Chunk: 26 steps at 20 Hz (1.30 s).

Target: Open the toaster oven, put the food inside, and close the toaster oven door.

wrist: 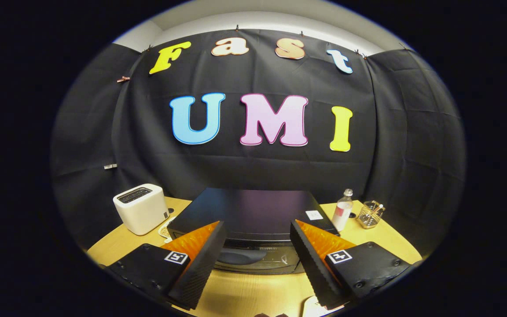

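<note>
Gripper (258,240) jaws stand apart, empty, just before the closed toaster oven (253,220) on the table (244,293).

dim booth, sharp focus, strong fisheye bending at edges.

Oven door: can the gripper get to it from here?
Probably yes. The gripper is open, holding nothing, and the oven door sits just ahead between its fingers. Only bare table lies between; the toaster and bottle stand off to the sides.
</note>
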Each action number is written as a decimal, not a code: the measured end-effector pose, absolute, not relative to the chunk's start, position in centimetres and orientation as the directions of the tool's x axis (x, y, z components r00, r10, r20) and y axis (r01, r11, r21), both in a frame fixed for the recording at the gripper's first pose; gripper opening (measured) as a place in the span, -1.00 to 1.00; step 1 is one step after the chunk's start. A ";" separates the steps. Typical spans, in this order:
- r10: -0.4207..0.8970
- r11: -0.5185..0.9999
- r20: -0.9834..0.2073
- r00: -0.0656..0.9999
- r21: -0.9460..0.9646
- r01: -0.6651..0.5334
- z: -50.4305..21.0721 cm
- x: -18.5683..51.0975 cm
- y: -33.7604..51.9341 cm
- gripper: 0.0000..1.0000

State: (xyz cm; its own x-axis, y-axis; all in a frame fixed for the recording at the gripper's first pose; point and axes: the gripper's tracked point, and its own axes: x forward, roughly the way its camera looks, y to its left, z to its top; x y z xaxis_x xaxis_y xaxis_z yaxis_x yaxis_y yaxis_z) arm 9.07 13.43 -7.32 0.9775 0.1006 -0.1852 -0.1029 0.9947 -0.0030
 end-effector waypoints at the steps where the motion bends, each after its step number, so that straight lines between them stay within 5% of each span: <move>1: 0.098 0.995 -0.199 0.975 -0.004 -0.101 -8.0 9.6 14.0 0.95; 15: 0.075 0.997 -0.327 0.942 0.013 -0.075 -14.4 12.5 16.6 0.99; 26: 0.106 0.994 -0.345 0.932 0.017 -0.107 -16.1 7.5 16.9 1.00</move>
State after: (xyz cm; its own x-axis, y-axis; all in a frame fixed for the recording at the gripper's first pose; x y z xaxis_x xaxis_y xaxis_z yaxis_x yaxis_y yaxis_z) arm 7.46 16.87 -16.15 0.9324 0.1064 -0.3453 -0.1070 0.9941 0.0174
